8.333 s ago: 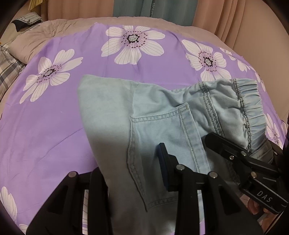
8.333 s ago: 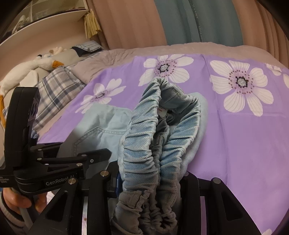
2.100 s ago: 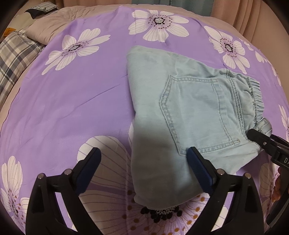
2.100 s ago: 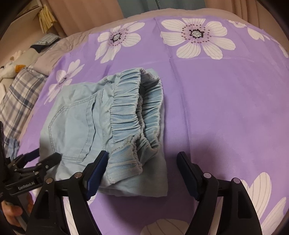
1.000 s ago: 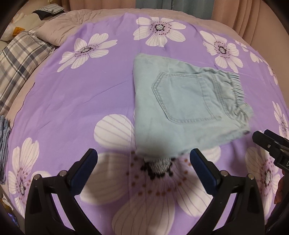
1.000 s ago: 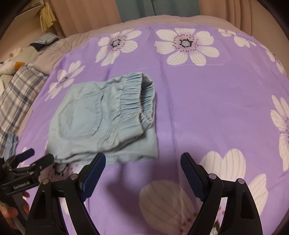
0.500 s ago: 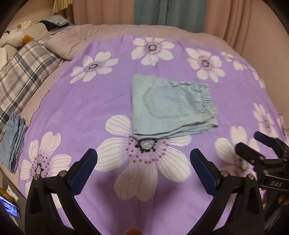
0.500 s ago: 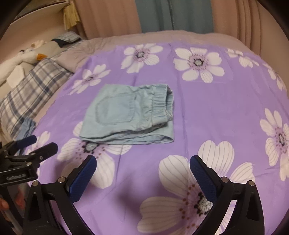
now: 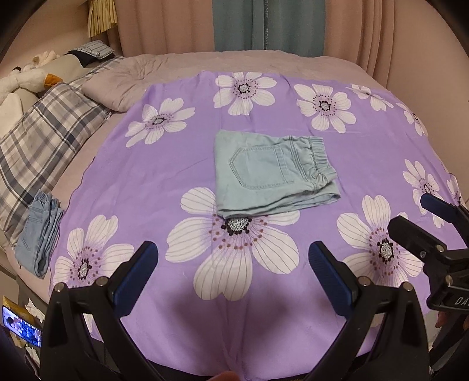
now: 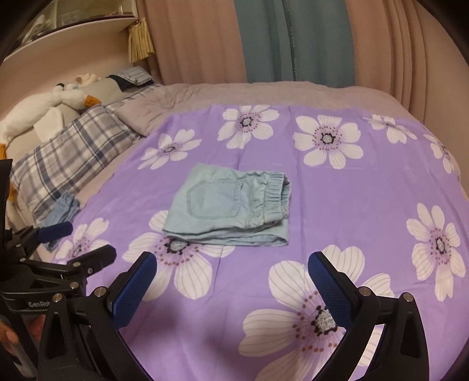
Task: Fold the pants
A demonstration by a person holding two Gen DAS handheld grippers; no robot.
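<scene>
Both jaws wide, nothing between them: our left gripper [image 9: 233, 258] and right gripper [image 10: 231, 268] each show two blue-padded fingers spread apart over bare cloth, well short of the pants. We see the pants [image 9: 269, 173] folded into one compact pale-blue stack, back pocket facing up, elastic waistband on the right side, lying flat near the middle of the purple sheet [image 9: 152, 181]; the stack's near edge overlaps the top of one big flower print. Same stack in the right view [image 10: 231, 205], touching neither gripper. Surface is a bed: the purple sheet with white flowers is spread over a grey-beige blanket [image 9: 176, 67] that shows along the far edge. Room behind: pinkish curtains [image 10: 193, 41] with one teal curtain panel [image 10: 296, 38] in the middle, and a curved shelf [image 10: 73, 26] high on the left wall. Counts: one folded pair on the sheet, one second folded denim piece [image 9: 39, 231] off the sheet at the left edge of the bed, one plaid pillow [image 9: 44, 132], one white plush goose [image 10: 49, 102] behind that, one smaller striped pillow [image 10: 132, 74] further back. We also catch a lit phone screen [image 9: 22, 328] low at the left, beside the bed. No containers in either view. Each gripper shows at the edge of the other's view, hand partly visible below.
</scene>
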